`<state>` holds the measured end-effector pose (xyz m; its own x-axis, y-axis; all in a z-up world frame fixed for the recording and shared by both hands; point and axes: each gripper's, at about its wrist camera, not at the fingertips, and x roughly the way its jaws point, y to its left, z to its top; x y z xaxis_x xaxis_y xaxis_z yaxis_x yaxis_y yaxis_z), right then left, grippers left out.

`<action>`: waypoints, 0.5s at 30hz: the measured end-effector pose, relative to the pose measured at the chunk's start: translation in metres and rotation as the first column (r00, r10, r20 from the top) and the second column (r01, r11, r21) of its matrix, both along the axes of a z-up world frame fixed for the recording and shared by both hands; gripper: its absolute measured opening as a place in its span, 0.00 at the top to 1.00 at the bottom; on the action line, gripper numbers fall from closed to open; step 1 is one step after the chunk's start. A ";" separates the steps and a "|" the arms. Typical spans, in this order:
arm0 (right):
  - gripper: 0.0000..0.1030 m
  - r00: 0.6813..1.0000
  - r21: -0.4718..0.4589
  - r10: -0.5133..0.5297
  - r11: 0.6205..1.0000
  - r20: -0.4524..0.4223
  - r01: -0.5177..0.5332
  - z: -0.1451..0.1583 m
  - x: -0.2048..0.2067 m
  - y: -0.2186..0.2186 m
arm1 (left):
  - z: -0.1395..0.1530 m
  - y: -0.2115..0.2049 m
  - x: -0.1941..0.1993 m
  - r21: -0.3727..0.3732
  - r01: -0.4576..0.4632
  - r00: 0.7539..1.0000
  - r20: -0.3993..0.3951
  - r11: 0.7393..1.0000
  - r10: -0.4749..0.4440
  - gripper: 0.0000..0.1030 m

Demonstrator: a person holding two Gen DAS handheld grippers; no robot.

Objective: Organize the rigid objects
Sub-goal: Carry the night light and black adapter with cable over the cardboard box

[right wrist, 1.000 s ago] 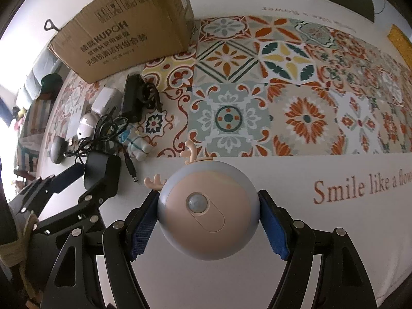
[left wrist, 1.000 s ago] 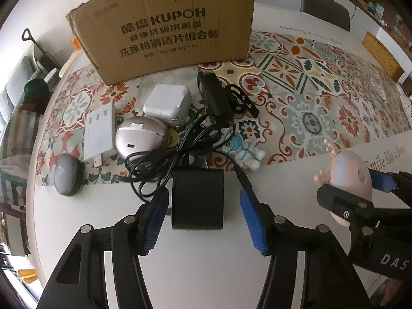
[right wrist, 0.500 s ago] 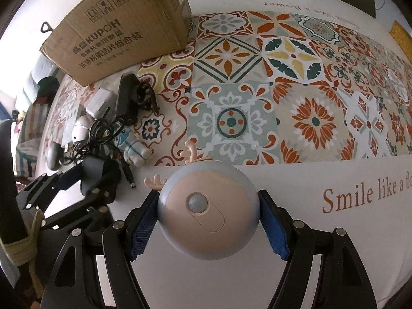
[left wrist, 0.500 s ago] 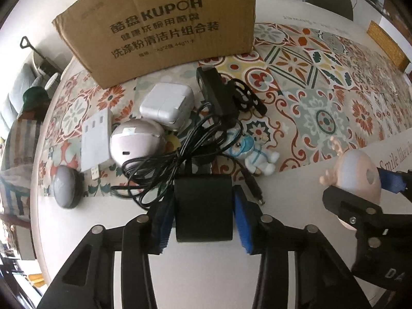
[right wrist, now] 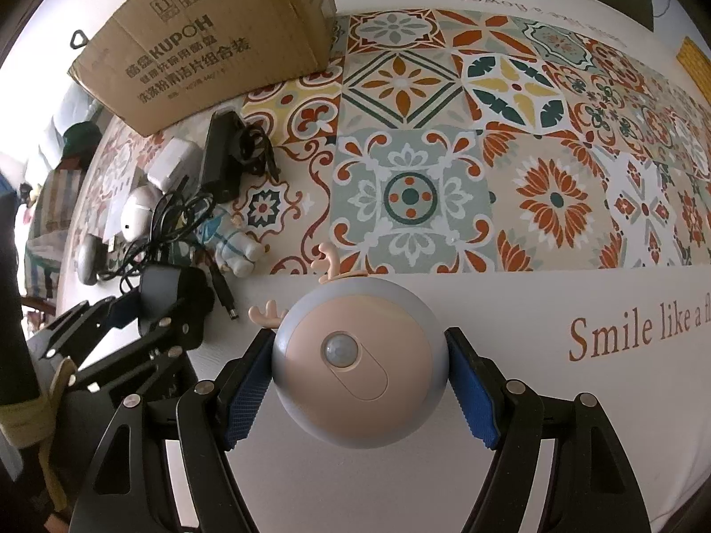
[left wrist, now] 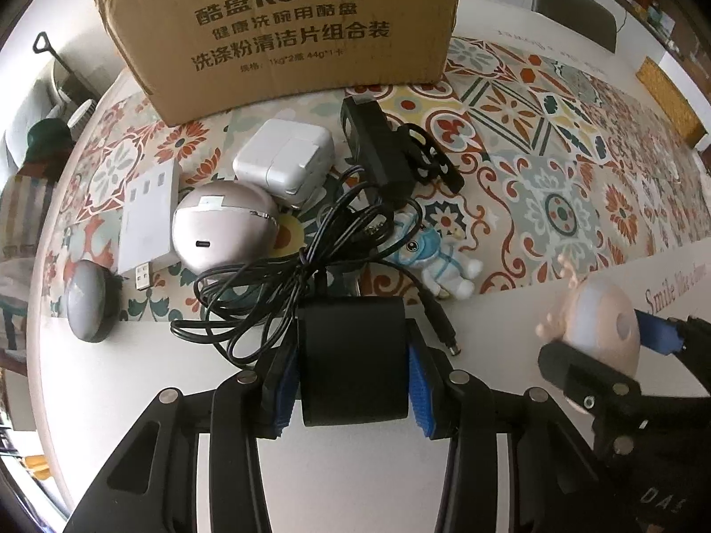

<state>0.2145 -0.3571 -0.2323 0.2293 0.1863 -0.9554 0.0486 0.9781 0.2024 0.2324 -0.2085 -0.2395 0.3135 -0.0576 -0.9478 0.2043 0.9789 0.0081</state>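
My left gripper (left wrist: pixel 352 375) is shut on a black power adapter (left wrist: pixel 353 355), both blue pads pressing its sides; its tangled black cable (left wrist: pixel 284 284) trails back over the table. In the right wrist view that same adapter (right wrist: pixel 175 297) sits at the left. My right gripper (right wrist: pixel 357 388) is shut on a round grey-and-peach night light with antlers (right wrist: pixel 357 364), its sensor face towards the camera. The night light (left wrist: pixel 597 335) also shows at the right of the left wrist view. A cardboard box (left wrist: pixel 284 22) stands at the back.
On the patterned tablecloth (right wrist: pixel 489 133) lie a white charger (left wrist: pixel 286 162), a silver egg-shaped device (left wrist: pixel 222 226), a white USB hub (left wrist: pixel 146 217), a grey pebble-shaped object (left wrist: pixel 86 304), a second black adapter (left wrist: pixel 377 153) and a small astronaut figure (left wrist: pixel 437 260). White table edge (right wrist: pixel 577 444) at the front.
The left gripper's jaws closed from wide apart onto the black adapter, and the view came nearer the pile. The right gripper kept its hold on the night light.
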 end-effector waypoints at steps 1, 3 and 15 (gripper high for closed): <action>0.27 1.000 -0.003 0.000 1.000 0.000 0.000 0.000 0.000 0.001 | 0.000 0.001 0.000 -0.007 0.002 1.000 0.004 1.000 -0.002 0.60; 0.27 1.000 -0.006 0.001 1.000 0.004 -0.001 0.000 -0.002 0.003 | 0.003 0.006 0.000 -0.032 -0.002 1.000 0.007 1.000 0.002 0.60; 0.28 0.996 -0.033 -0.017 0.999 0.089 0.020 0.035 -0.021 0.011 | 0.053 0.036 -0.026 -0.076 -0.005 0.992 0.128 0.997 0.015 0.60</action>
